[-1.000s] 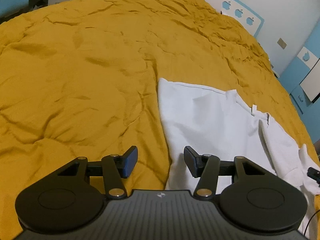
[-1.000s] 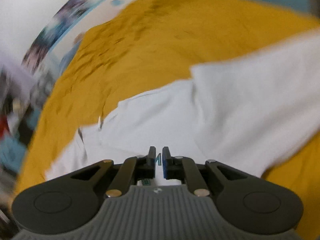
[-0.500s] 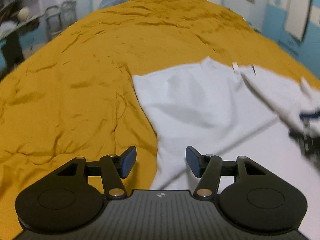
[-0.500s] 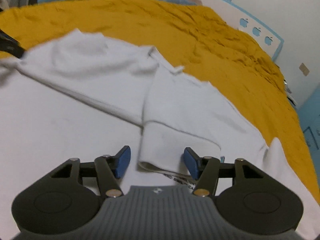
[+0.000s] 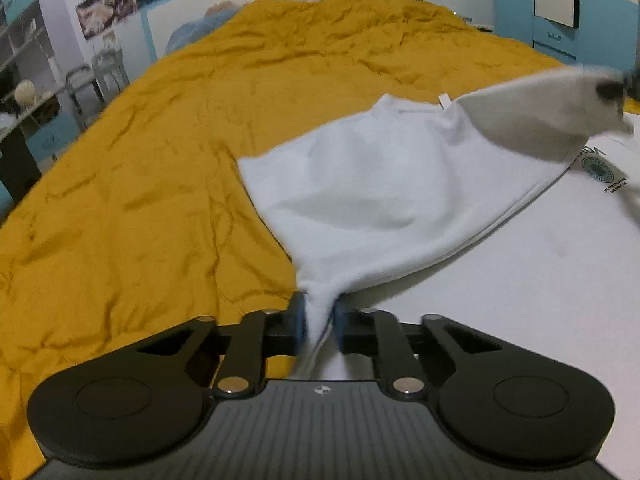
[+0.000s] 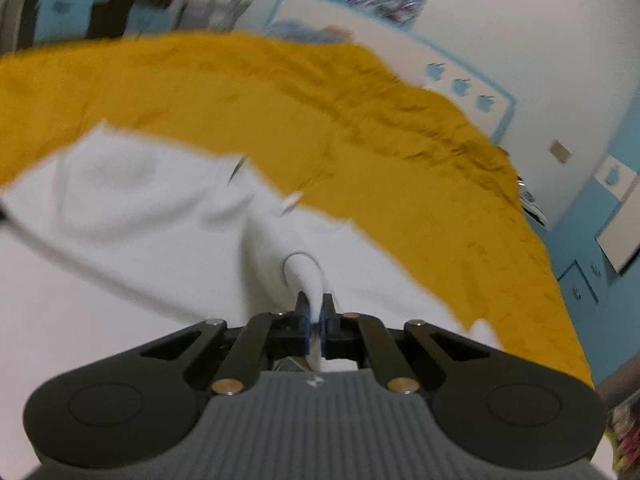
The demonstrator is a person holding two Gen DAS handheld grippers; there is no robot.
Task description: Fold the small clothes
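Note:
A white T-shirt [image 5: 380, 184] lies spread on a mustard-yellow bedspread [image 5: 160, 160]. My left gripper [image 5: 320, 312] is closing its jaws on the shirt's left edge, and bunched cloth is pinched between the blue pads. At the far right of the left wrist view, a lifted flap of shirt hangs from a dark blurred gripper tip [image 5: 608, 90]. A round printed logo [image 5: 598, 168] shows under that flap. In the right wrist view my right gripper [image 6: 315, 308] is shut on a raised fold of the T-shirt [image 6: 140, 200], just above the bedspread [image 6: 360, 120].
The bedspread runs back to a white and blue wall. A blue pillow [image 5: 200, 28] lies at the head of the bed. Metal chairs and shelving [image 5: 92, 76] stand at the left. A blue cabinet [image 6: 580, 284] stands to the right of the bed.
Both grippers stood open half a second ago and now pinch the shirt. The right one has lifted a fold off the bed. Both views have rolled.

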